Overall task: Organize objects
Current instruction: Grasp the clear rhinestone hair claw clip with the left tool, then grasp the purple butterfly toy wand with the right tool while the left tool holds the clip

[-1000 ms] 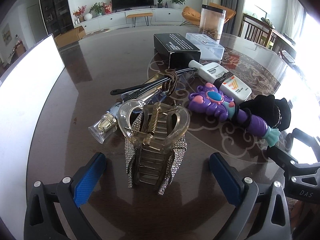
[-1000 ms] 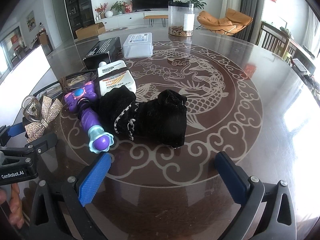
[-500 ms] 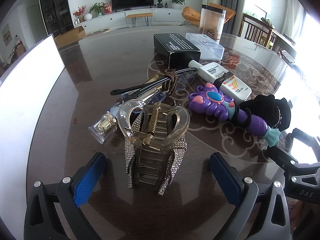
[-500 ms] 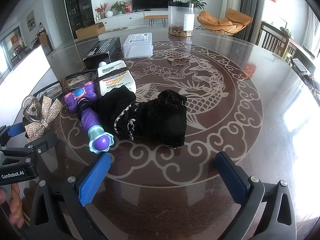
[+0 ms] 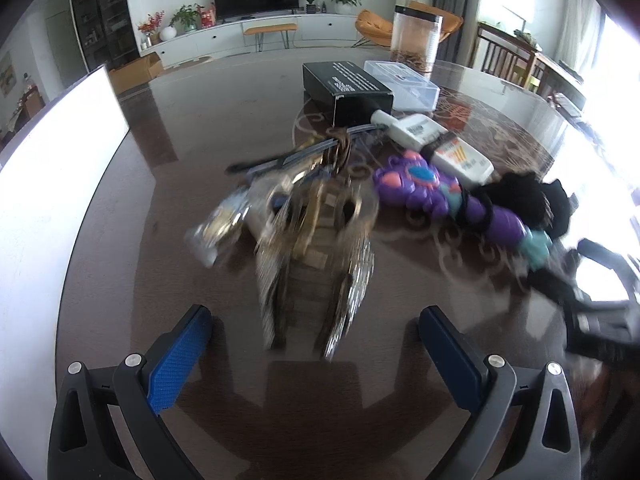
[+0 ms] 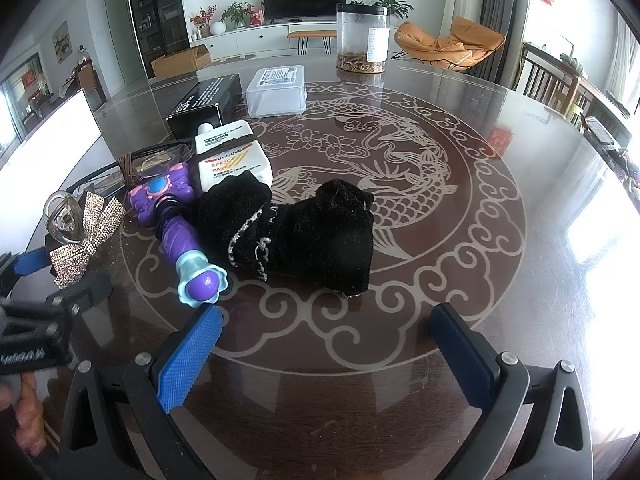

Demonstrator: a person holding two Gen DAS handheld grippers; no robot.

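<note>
With my left tongs (image 5: 314,354) and right tongs (image 6: 326,346) both spread empty, I should straddle the rhinestone hair claw (image 5: 316,256) squarely before closing.

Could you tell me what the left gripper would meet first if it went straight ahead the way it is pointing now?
Most likely the rhinestone hair claw clip, lying dead ahead between the open fingers of the left gripper. The left wrist view is motion-blurred, so depth is uncertain.

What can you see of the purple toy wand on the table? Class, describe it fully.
The purple toy wand looks like glossy plastic. It lies flat on the dark table, with a flower-shaped head bearing a blue gem and pink hearts, black bands round its ribbed handle, and a teal flared end. The black cloth lies against its right side.
</note>
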